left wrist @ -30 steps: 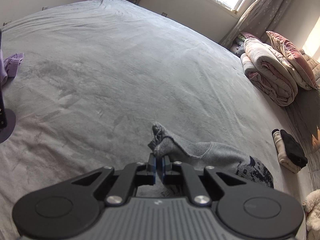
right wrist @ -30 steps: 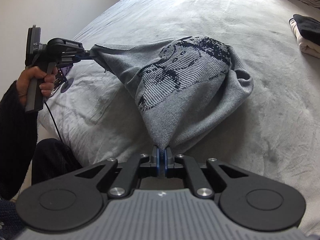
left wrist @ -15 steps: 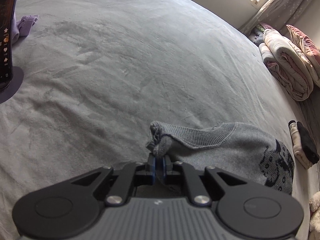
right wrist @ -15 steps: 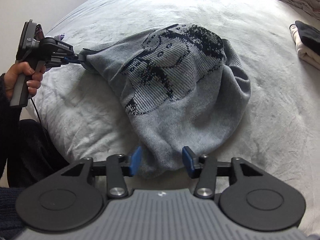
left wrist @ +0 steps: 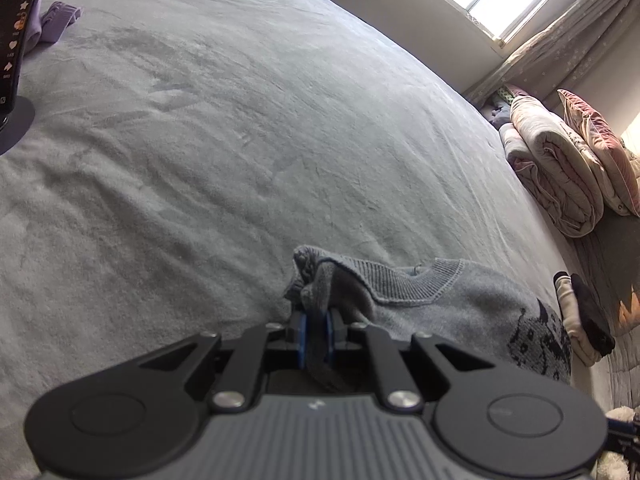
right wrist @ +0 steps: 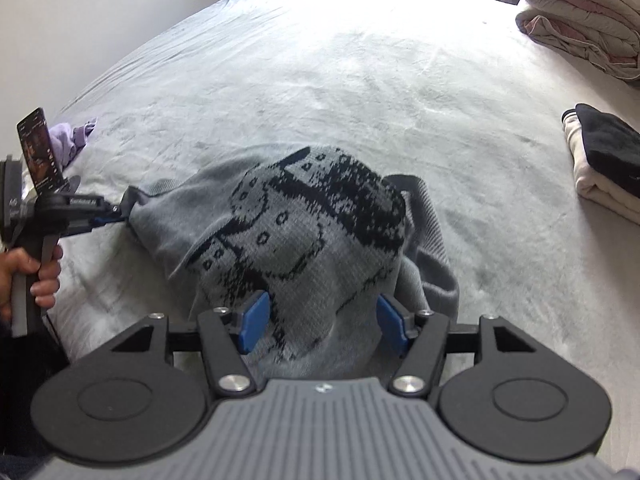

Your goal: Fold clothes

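Your left gripper (left wrist: pixel 315 334) is pinching the grey sweater (right wrist: pixel 304 240) on the bed (right wrist: pixel 360 80), while your right gripper (right wrist: pixel 322 322) is hovering spread wide over its hem

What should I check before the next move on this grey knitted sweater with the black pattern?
1. Left gripper shut on the grey knitted sweater with the black pattern: ok.
2. Right gripper open, blue pads either side of the fabric, nothing pinched: ok for a regrip.
3. Sweater laid flat on the grey plush bedspread: not ok, bunched in a mound.
4. Sleeves located: cannot tell.
5. Folded cream and black clothes apart from the sweater: ok.
6. Upright phone on its stand close to the left gripper: not ok.
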Tool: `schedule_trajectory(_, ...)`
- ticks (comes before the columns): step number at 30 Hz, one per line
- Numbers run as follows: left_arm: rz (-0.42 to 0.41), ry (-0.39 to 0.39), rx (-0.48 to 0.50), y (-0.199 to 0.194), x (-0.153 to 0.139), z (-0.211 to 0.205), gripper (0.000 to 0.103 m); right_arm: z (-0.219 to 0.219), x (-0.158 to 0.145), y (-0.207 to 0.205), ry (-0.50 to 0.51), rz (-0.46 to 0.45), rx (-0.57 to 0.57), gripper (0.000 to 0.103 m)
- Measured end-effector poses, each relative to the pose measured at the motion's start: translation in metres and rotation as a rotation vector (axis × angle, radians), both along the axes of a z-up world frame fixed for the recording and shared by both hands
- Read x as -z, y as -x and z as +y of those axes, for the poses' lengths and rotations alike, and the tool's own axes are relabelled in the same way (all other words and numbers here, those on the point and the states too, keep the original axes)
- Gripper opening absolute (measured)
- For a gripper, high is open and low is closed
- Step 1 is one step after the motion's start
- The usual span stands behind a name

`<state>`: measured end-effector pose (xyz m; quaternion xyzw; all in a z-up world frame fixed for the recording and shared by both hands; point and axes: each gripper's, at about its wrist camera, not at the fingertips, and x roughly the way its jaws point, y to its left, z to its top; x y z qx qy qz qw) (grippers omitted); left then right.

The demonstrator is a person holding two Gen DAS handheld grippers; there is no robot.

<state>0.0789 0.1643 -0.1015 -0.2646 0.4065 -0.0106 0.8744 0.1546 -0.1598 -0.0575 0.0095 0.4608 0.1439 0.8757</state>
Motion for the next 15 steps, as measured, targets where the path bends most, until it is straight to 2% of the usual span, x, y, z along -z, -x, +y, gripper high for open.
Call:
schedule_trajectory(10, -0.004, -0.007, 0.016, -0.002, 0.003, 0.0, 0.008, -0.012, 0.016, -0.079, -0.045, -0.017, 0.063, 0.064)
schedule_trajectory(15, -0.002, -0.01, 0.017, -0.002, 0.005, 0.0, 0.008, -0.01, 0.026, -0.099, -0.057, -0.003, 0.047, 0.064)
